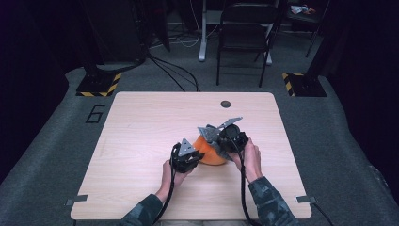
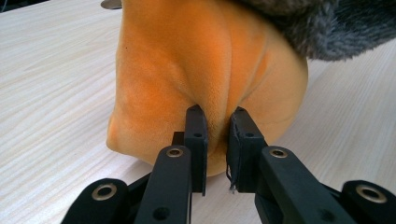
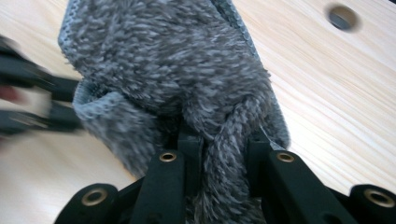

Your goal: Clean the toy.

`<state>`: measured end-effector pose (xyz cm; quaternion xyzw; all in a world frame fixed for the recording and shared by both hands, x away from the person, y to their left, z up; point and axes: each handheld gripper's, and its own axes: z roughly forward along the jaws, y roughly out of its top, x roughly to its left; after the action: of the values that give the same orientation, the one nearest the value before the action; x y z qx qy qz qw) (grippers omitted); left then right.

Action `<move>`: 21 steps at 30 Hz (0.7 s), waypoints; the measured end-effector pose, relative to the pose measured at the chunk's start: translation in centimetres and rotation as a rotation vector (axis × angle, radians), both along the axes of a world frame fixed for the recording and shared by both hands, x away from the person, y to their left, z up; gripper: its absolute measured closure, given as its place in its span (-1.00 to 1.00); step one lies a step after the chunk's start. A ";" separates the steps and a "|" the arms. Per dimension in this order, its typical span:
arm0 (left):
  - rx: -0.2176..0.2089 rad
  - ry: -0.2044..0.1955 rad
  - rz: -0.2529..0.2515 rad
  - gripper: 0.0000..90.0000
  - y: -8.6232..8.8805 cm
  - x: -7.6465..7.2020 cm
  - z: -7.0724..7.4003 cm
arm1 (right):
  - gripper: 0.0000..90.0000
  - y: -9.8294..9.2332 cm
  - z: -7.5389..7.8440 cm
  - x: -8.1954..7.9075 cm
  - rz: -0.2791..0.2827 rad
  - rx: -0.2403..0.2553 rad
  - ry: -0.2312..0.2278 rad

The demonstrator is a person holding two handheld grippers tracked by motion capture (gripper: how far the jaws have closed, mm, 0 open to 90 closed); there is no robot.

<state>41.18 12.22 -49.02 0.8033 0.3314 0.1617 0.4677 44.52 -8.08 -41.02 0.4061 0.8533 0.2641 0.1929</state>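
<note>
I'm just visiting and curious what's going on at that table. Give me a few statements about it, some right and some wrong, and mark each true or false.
1. The left gripper pinches a fold of the orange plush piece. True.
2. The right gripper hangs open above bare wood. False: its jaws are shut on the grey fuzzy fabric.
3. The grey fabric lies over the top of the orange piece. True, as the left gripper view shows it draped across the upper edge.
4. The tabletop is dark metal. False: it is light wood.
5. A dark chair stands on the floor beyond the table. True.
6. The orange piece sits at the table's far left corner. False: it lies near the middle, towards the person's side.
</note>
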 end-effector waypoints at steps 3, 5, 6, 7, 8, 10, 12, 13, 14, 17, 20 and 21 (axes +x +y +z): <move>-0.002 0.008 0.002 0.77 0.1 0.1 -0.1 | 0.67 -0.7 -0.6 0.2 -0.029 -0.015 0.032; -0.002 0.008 0.001 0.77 0.0 0.1 -0.1 | 0.67 -1.0 -0.8 0.3 -0.033 -0.030 0.032; 0.006 -0.001 0.002 0.77 0.0 0.1 -0.1 | 0.67 -1.2 -1.1 0.4 -0.045 -0.032 0.035; 0.009 0.001 0.000 0.77 0.1 0.2 -0.1 | 0.67 -1.7 -1.5 0.5 -0.069 -0.020 0.059; 0.005 0.003 0.001 0.77 0.1 0.3 -0.1 | 0.67 -1.9 -1.7 0.5 -0.094 -0.017 0.080; 0.002 0.003 0.000 0.77 0.2 0.3 -0.2 | 0.67 -2.5 -2.3 0.7 -0.092 -0.004 0.091; 0.002 0.003 -0.001 0.77 0.2 0.3 -0.2 | 0.67 -3.1 -2.8 1.0 -0.087 0.003 0.106; 0.002 0.002 -0.002 0.77 0.2 0.3 -0.2 | 0.67 -3.3 -3.1 1.1 -0.102 0.013 0.120; 0.008 0.003 -0.006 0.77 0.2 0.3 -0.1 | 0.67 -3.6 -3.4 1.2 -0.098 0.014 0.122; 0.004 0.000 -0.003 0.76 0.1 0.3 -0.2 | 0.66 -4.3 -4.2 1.5 -0.116 0.022 0.149; 0.003 0.009 -0.009 0.76 0.2 0.4 -0.1 | 0.66 -4.9 -5.2 1.8 -0.137 0.047 0.183; 0.001 0.012 -0.007 0.76 0.2 0.4 -0.2 | 0.65 -5.1 -5.5 1.9 -0.142 0.033 0.190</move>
<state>41.54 12.39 -49.17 0.8057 0.3312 0.1554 0.4659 46.42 -13.16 -46.51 0.4917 0.8325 0.2241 0.1226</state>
